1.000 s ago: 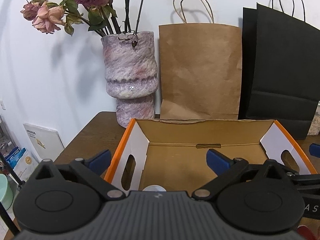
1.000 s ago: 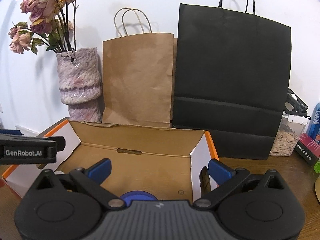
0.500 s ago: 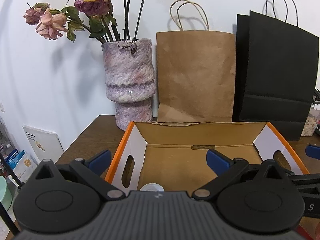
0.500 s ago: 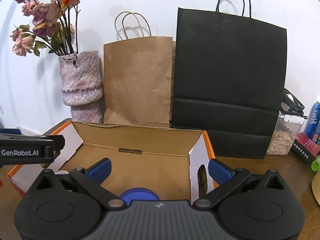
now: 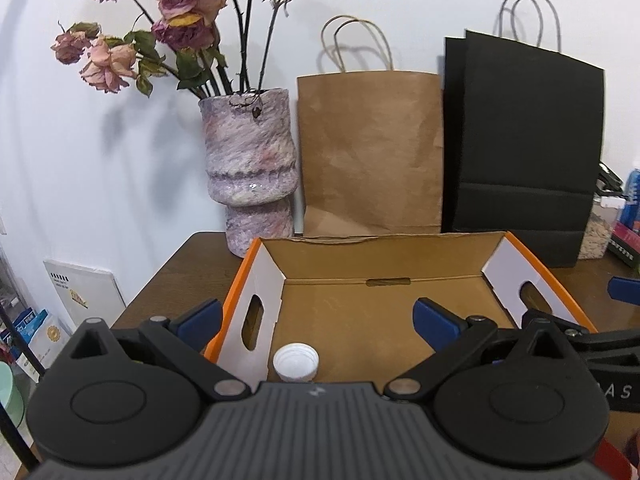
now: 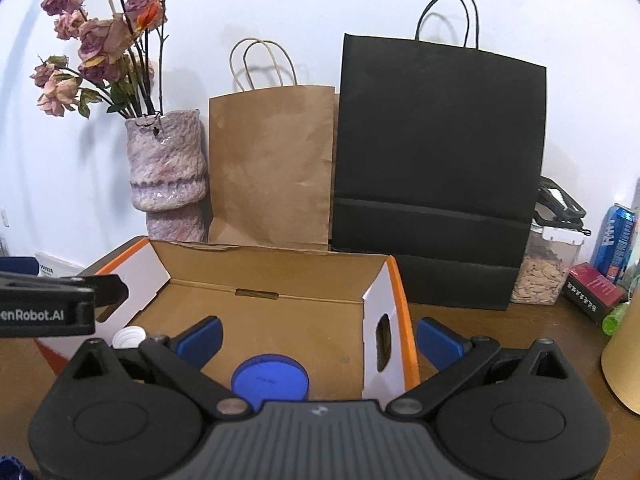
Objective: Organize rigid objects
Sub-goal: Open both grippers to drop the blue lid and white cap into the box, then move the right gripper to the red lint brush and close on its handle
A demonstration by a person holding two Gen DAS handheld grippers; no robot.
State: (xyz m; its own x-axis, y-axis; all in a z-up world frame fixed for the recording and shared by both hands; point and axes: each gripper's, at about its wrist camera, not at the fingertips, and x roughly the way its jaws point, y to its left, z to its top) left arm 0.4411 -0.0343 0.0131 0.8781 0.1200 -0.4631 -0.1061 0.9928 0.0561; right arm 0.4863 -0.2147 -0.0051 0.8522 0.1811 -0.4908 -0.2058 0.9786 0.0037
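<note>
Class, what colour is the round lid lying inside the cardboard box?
Blue round lid, clearest in the right wrist view.

A dark wooden worktop (image 5: 192,264) is seen against a white wall. Directly on it are placed an open cardboard box (image 5: 384,258), a mottled vase (image 5: 250,168), a brown paper bag (image 5: 370,152), a black paper bag (image 5: 528,140) and a clear container (image 6: 548,268).
</note>
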